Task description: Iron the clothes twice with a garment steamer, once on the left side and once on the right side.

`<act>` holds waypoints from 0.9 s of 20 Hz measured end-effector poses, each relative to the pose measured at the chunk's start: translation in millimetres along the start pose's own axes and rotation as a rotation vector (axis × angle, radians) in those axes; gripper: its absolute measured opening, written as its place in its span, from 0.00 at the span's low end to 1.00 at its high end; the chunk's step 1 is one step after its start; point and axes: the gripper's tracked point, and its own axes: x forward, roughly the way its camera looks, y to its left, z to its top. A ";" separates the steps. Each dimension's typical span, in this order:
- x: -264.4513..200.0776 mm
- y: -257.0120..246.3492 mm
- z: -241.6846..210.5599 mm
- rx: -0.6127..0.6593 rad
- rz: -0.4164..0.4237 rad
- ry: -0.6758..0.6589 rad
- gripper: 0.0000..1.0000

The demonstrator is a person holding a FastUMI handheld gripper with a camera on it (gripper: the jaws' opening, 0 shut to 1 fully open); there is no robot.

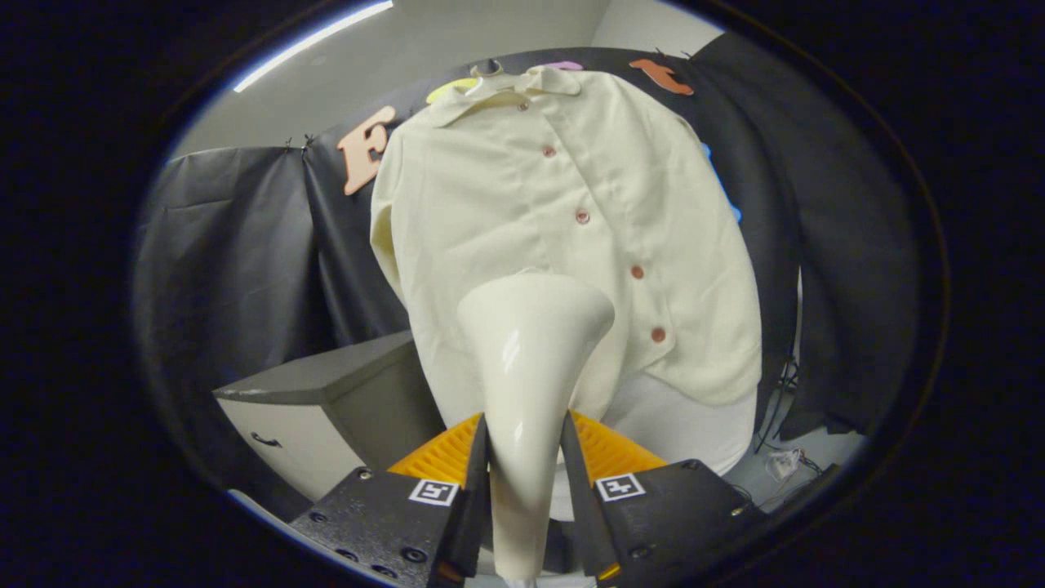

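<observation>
Both fingers (478,457) clamp the garment steamer (526,384), whose flared head rests against the lower front of the cream shirt (563,237). Beside the shirt's hem stands a grey cabinet (326,408); black cloth (237,261) hangs behind the shirt.

Steamer (526,359) between gripper (525,445) fingers, shirt (563,220) just beyond, cabinet (326,408) left
</observation>
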 end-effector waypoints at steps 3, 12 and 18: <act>-2.2 -15.3 51.7 -0.006 -0.038 -0.053 0.46; 3.6 -84.3 188.2 -0.095 -0.217 -0.185 0.47; 37.1 -105.9 244.2 0.001 -0.282 -0.298 0.47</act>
